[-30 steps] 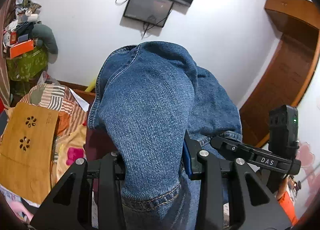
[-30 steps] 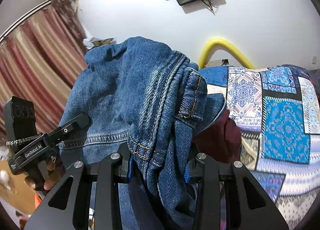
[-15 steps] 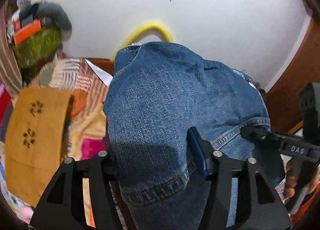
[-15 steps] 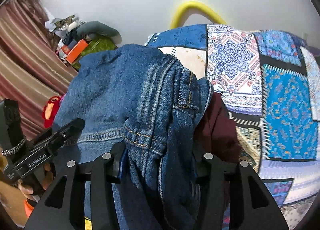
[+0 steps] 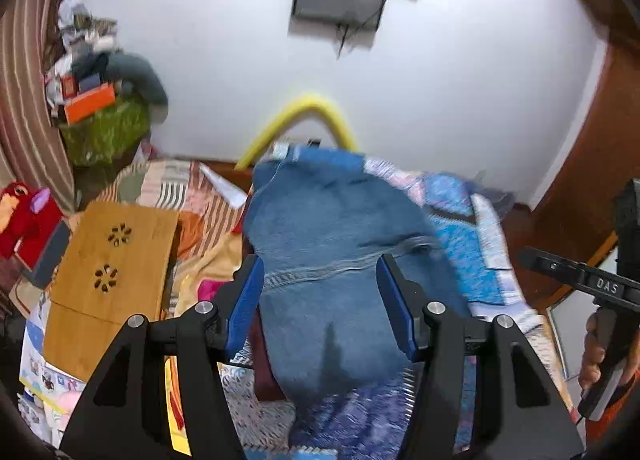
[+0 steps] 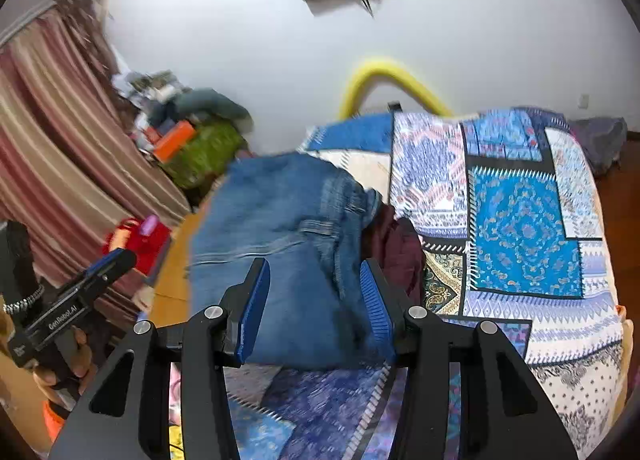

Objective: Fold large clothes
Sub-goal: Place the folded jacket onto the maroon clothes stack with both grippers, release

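Note:
Folded blue jeans (image 5: 340, 260) lie in a bundle on the patchwork bedspread (image 5: 460, 220), partly over a maroon garment (image 6: 400, 248). My left gripper (image 5: 320, 264) hovers just above their near end, open, its blue pads clear of the denim. In the right wrist view the jeans (image 6: 280, 220) lie the same way below my right gripper (image 6: 314, 266), which is also open with nothing pinched. Each gripper shows at the edge of the other's view: the right one (image 5: 580, 284) and the left one (image 6: 80, 292), both held in a person's hands.
A wooden lap table (image 5: 108, 260) lies on striped bedding left of the jeans. A red plush toy (image 5: 20, 216) and a cluttered green pile (image 5: 104, 128) sit at the far left by the curtain. A yellow tube (image 5: 304, 108) arches against the white wall behind the bed.
Both grippers were shut on the raised jeans; now the jeans lie on the bed and both sets of jaws stand apart, drawn back from the denim.

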`<state>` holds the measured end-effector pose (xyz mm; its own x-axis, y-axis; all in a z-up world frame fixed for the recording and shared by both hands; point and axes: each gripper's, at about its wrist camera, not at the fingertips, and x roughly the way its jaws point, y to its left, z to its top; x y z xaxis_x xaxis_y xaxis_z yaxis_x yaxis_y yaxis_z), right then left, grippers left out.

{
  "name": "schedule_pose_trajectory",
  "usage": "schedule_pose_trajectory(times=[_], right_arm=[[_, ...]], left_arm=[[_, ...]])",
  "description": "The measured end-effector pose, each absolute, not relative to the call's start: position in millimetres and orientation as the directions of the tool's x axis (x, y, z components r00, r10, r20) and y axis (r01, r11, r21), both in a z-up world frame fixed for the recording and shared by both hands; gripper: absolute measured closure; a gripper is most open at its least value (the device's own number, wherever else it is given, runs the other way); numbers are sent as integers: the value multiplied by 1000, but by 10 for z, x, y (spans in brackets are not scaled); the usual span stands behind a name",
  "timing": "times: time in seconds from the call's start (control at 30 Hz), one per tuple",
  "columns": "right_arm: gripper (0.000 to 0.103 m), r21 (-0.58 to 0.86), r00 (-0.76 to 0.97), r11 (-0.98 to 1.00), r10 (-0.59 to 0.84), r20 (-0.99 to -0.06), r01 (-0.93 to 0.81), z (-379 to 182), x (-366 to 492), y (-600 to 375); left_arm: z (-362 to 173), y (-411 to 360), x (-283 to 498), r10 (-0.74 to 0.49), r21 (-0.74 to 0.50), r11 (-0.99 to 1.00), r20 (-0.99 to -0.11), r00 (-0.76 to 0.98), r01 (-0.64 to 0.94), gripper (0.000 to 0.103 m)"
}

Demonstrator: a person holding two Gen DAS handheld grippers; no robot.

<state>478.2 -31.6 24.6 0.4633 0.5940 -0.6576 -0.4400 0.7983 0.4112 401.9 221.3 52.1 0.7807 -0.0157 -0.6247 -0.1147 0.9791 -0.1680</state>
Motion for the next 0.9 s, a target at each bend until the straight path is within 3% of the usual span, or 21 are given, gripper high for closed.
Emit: schedule_pose_trajectory(times=[0.23, 0.4, 0.67, 0.73, 0.9], right_arm=[[60, 401, 540, 723, 688, -484, -563, 1008, 3870, -682], [60, 308, 607, 691, 722, -333, -654, 1323, 2999, -886], [60, 170, 686, 704, 710, -158, -690, 1271, 1991, -1090], [60, 160, 691, 703, 711, -128, -693, 1185, 1842, -1123], [59, 126, 745, 752, 659, -107, -647, 999, 1655, -1113]], left_arm=[[1202, 1781, 3088, -63, -168, 985, -495, 867, -25, 46], [1487, 1396, 2279, -13, -73, 997, -350, 937, -14, 46], [1394, 927, 1198, 96, 14, 995, -97, 991, -95, 46], [1292, 838, 984, 128, 29, 991, -30, 991, -127, 40], [1083, 761, 736, 132, 7, 991, 5, 991, -132, 34]])
